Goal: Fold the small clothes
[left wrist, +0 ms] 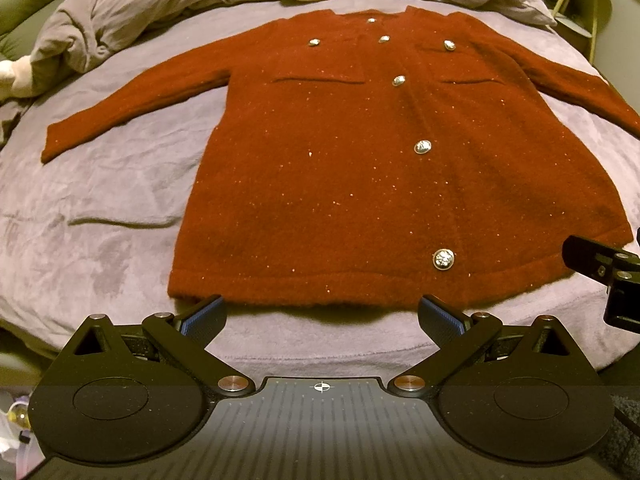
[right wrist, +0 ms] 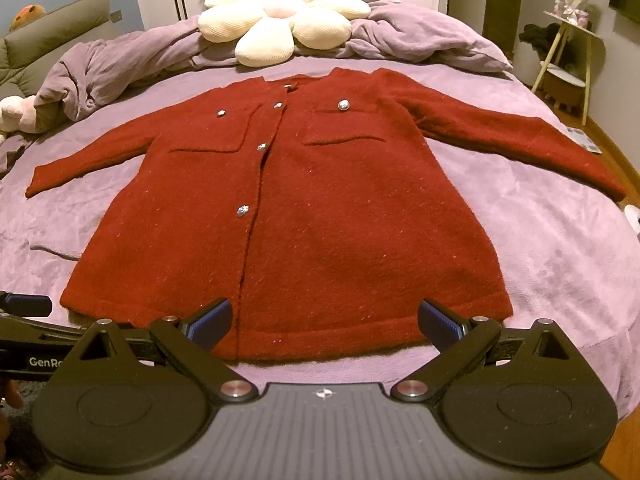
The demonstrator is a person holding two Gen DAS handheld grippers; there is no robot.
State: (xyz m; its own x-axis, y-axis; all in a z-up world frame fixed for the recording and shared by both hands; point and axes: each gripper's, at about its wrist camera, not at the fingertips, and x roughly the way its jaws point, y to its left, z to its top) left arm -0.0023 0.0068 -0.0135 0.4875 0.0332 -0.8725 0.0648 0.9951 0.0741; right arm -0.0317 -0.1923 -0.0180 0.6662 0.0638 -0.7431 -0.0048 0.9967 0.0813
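On the purple bed cover (right wrist: 540, 240): red coat (right wrist: 320, 208) flat, buttoned, sleeves spread, hem nearest both grippers.
Left gripper (left wrist: 322, 316) and right gripper (right wrist: 324, 320) both spread wide, empty, at the hem edge. Fuzzy wool, shiny metal buttons (left wrist: 443, 259), flap pockets.

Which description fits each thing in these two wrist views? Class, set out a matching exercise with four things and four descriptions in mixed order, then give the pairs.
Things:
1. red coat
2. flower-shaped cushion
3. purple duvet
4. left gripper

Descriptions:
A. bunched up at the far end of the bed
B. open, just short of the hem
C. spread flat, buttoned, sleeves out to both sides
D. cream, resting on the crumpled bedding

Pairs: 1-C, 2-D, 3-A, 4-B
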